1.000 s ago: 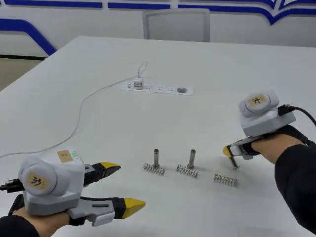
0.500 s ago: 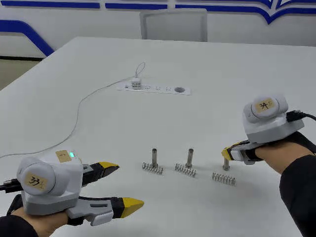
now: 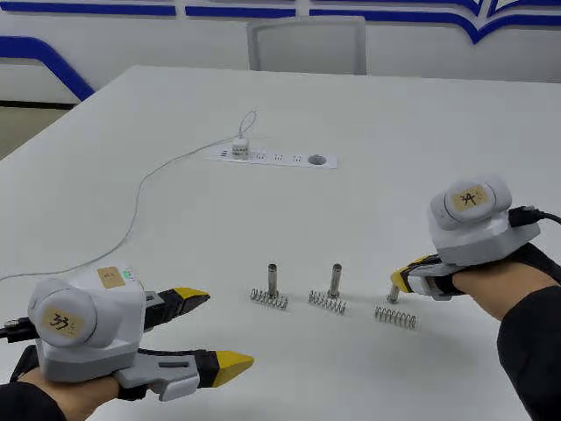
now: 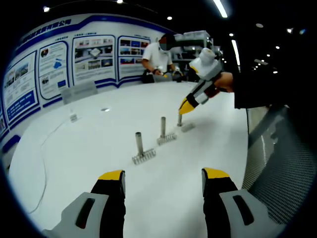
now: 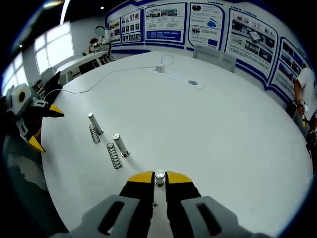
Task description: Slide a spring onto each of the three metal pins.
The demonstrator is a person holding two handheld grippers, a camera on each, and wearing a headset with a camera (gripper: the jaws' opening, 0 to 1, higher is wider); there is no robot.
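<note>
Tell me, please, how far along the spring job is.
Nothing done: all three springs lie on the table beside the pins. In hand: the right gripper is shut on the rightmost pin. Left to do: all three springs; the left gripper hovers open.

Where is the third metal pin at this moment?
In the head view the third pin is at the right end of the row, clamped in the right gripper, just behind the rightmost spring and right of the middle pin.

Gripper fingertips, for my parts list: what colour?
Yellow fingertips, black behind; clearest in the left gripper view.
</note>
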